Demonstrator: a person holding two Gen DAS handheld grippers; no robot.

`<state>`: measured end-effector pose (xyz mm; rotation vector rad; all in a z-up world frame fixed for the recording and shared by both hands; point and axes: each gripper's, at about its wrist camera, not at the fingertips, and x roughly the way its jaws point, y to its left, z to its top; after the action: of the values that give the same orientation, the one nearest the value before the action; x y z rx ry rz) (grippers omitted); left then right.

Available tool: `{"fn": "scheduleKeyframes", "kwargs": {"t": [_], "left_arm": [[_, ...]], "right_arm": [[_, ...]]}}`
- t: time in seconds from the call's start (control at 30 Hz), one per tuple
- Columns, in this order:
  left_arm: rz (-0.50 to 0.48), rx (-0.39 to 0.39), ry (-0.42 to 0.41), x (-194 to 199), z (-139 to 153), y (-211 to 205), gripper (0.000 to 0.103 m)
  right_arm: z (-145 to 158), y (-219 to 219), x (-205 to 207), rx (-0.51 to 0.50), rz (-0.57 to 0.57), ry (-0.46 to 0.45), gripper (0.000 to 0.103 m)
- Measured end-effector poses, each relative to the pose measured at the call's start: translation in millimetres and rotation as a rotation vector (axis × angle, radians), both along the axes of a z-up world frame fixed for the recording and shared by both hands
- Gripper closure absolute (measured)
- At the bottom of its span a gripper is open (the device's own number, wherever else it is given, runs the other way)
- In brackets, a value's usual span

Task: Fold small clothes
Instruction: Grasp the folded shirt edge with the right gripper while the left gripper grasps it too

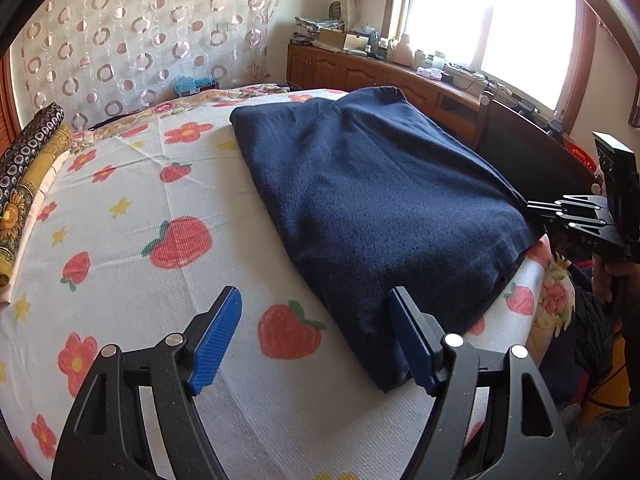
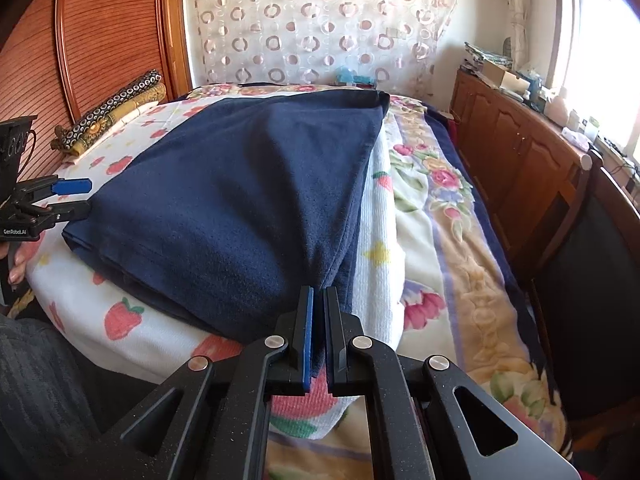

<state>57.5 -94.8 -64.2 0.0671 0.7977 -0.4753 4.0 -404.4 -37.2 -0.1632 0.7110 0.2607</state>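
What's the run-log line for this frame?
stage: fold start | left gripper: open beside navy cloth | right gripper: shut on cloth corner | surface: strawberry sheet

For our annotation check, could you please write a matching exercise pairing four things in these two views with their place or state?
Things:
1. left gripper
2. right gripper
3. navy garment
4. sunflower-print cloth

Place or state:
A. folded up beside the wooden headboard
B. shut on a corner of the fabric
C. open, its pads straddling the near edge
D. spread across the strawberry-print cover

Pairs: 1-C, 2-B, 3-D, 4-A
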Motion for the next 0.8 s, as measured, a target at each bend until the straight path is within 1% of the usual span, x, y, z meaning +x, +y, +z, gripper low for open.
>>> {"fn": "scheduleKeyframes", "kwargs": {"t": [0.07,0.1,0.13,0.17,0.2,0.23,0.27,0.3,0.37,0.4,0.43,0.53,0.73,0.77,0.8], "left_arm": [[-0.009,-0.019,0.0,-2,0,1,0.027],[-0.012,-0.03,-0.003,-3,1,1,0.027],[-0.011,-0.034,-0.006,-4,2,2,0.027],[-0.01,-0.035,-0.01,-4,3,2,0.029],[-0.012,-0.038,-0.013,-5,3,3,0.032],[-0.017,-0.041,-0.012,-5,4,3,0.038],[-0.022,-0.046,-0.008,-6,3,3,0.044],[-0.03,-0.054,0.0,-7,2,2,0.047],[-0.041,-0.061,0.015,-8,0,1,0.056],[-0.045,-0.061,0.023,-8,-1,1,0.058],[-0.047,-0.059,0.028,-8,-2,0,0.059],[-0.058,-0.058,0.041,-10,-5,-1,0.06],[-0.077,-0.046,0.041,-14,-4,-2,0.06],[-0.079,-0.046,0.041,-14,-4,-2,0.061],[-0.082,-0.044,0.039,-15,-3,-3,0.066]], "right_arm": [[-2,6,1,-0.052,-0.007,-0.003,0.081],[-3,8,1,-0.073,-0.012,-0.01,0.079],[-3,8,1,-0.084,-0.017,-0.023,0.075],[-3,9,1,-0.084,-0.024,-0.025,0.07],[-2,8,3,-0.078,-0.034,-0.022,0.067],[-3,6,4,-0.071,-0.041,-0.019,0.064],[-3,5,5,-0.063,-0.044,-0.016,0.063],[-3,4,6,-0.053,-0.042,-0.009,0.063],[-3,0,7,0.001,-0.036,0.02,0.063],[-3,-3,8,0.032,-0.03,0.037,0.063],[-4,-4,8,0.052,-0.022,0.052,0.063],[-4,0,5,0.038,0.017,0.056,0.063],[-4,-8,11,0.083,0.045,0.089,0.063],[-3,-9,12,0.086,0.049,0.09,0.065],[-4,-9,12,0.079,0.05,0.086,0.071]]}}
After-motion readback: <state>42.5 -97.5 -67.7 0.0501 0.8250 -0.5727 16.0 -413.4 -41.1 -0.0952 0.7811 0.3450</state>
